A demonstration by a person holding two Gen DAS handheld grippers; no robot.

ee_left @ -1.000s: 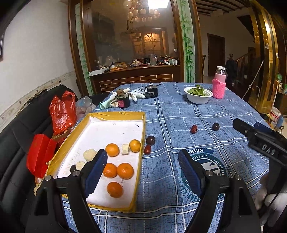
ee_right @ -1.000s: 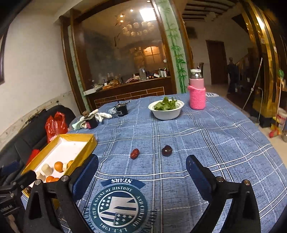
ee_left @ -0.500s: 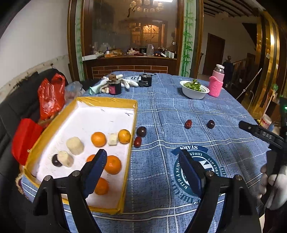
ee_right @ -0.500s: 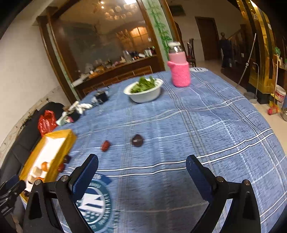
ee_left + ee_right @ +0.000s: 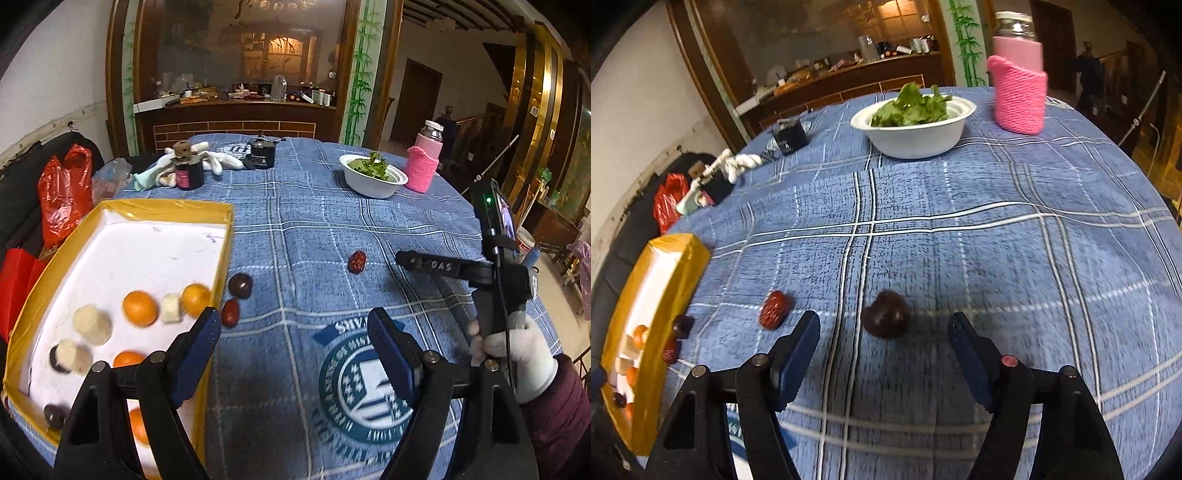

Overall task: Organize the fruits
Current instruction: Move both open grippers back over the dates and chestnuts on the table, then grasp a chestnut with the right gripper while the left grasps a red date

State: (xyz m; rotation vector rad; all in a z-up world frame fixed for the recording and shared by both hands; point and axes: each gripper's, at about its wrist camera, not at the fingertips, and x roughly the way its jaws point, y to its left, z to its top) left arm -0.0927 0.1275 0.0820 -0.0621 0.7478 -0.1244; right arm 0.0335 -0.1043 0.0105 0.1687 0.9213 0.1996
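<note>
A yellow tray [image 5: 221,236] with a white floor holds several oranges [image 5: 139,308], pale pieces and dark fruits. Just outside its right wall lie a dark round fruit [image 5: 240,285] and a red date [image 5: 230,312]. Another red date [image 5: 357,261] lies mid-table. My left gripper [image 5: 295,332] hovers open over the cloth beside the tray, with nothing between its fingers. My right gripper [image 5: 884,332] is low over a second dark round fruit [image 5: 886,314]. Its jaws are closing with the fruit just ahead of the tips, and the pads are clear of it. The red date [image 5: 774,309] lies to its left.
A white bowl of greens [image 5: 916,125] and a pink-sleeved bottle [image 5: 1019,85] stand at the far side. A dark jar [image 5: 189,171], white gloves and a black pot [image 5: 263,154] sit at the back left. Red bags [image 5: 64,192] lie off the table's left edge. A gloved hand [image 5: 513,343] is at the right.
The right gripper dropped and moved forward onto the dark fruit, and its jaws narrowed. The left gripper shifted right and lower, so the tray now sits further left in its view.
</note>
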